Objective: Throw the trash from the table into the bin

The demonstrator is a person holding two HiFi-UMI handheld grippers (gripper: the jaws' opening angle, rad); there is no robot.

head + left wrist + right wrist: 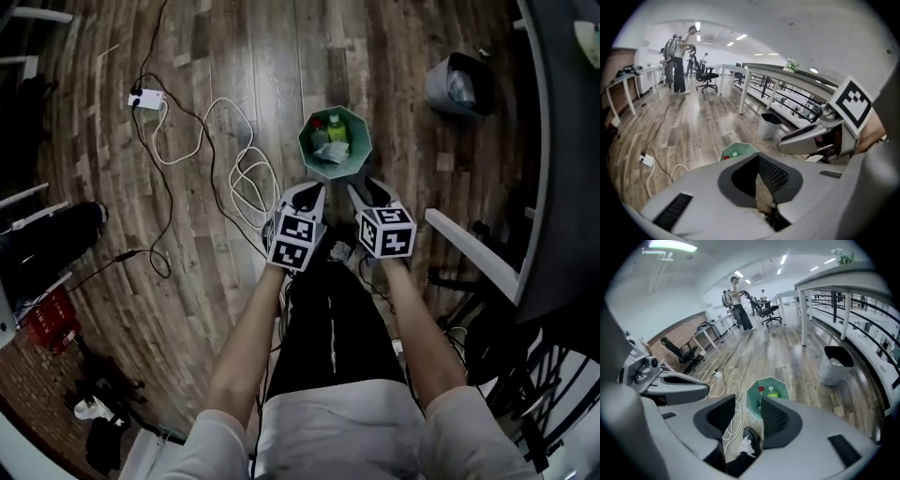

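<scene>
**Trash Lies in Green Bin as Both Grippers Hang Empty Over It**

A green plastic bottle, a red-capped bottle and a wad of crumpled white paper are seen lying inside the green eight-sided bin. The bin is set on the wood-plank floor, just ahead of and below the two sets of jaw tips. It is judged to be placed open-topped and close to the person's feet so that items can be dropped straight in from above.

The right gripper is held with its jaws spread apart and nothing between them. Only a black shoe and bare planks are seen through the gap, which fits a load let go over the bin. The left gripper is held beside it, its tips drawn together on nothing. Both are pointed steeply down at the bin's mouth, near each other but not touching.

Loops of white cable are spread on the floor to the left gripper's outer side. A grey round bin with a dark liner is stood well off to the right gripper's outer side. The dark curved table is seen farther out on that same side. So little of its top is shown that it cannot be told whether more trash waits there.
</scene>
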